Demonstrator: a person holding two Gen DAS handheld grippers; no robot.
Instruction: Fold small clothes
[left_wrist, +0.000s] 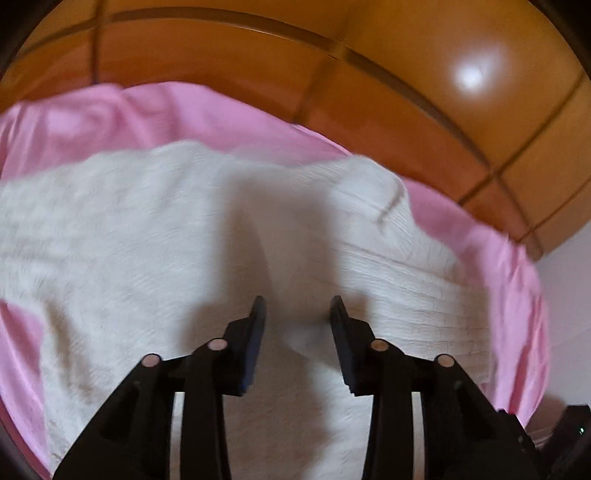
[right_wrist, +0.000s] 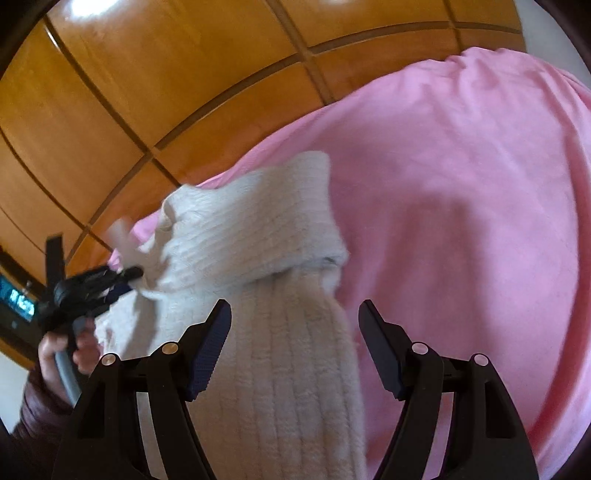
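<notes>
Surface: a pink sheet (left_wrist: 110, 118) is covering the whole work area, and glossy wooden panelling (left_wrist: 406, 55) is rising behind it.

Task item: a white knit garment (left_wrist: 147, 221) is lying spread on the pink sheet, near the edge that borders the panelling. Seen from the right wrist, a ribbed cuff or collar (right_wrist: 266, 221) is sitting folded back over a long ribbed section running toward the camera.

Left tongs (left_wrist: 299, 302): the jaws are standing partly apart and pointing down onto the garment, with a soft ridge of white fabric lying between them. The left wrist view is blurring here, so I am not able to tell whether the pads are pressing on the fabric. In the right wrist view their tips are meeting the garment's far edge. A hand (right_wrist: 62, 350) in a dark sleeve (right_wrist: 37, 413) is holding the handle.

Right tongs (right_wrist: 295, 306): the jaws are standing wide open and gripping nothing. They are hovering over the garment's long ribbed section, with one finger above the knit and the other above bare pink sheet.
</notes>
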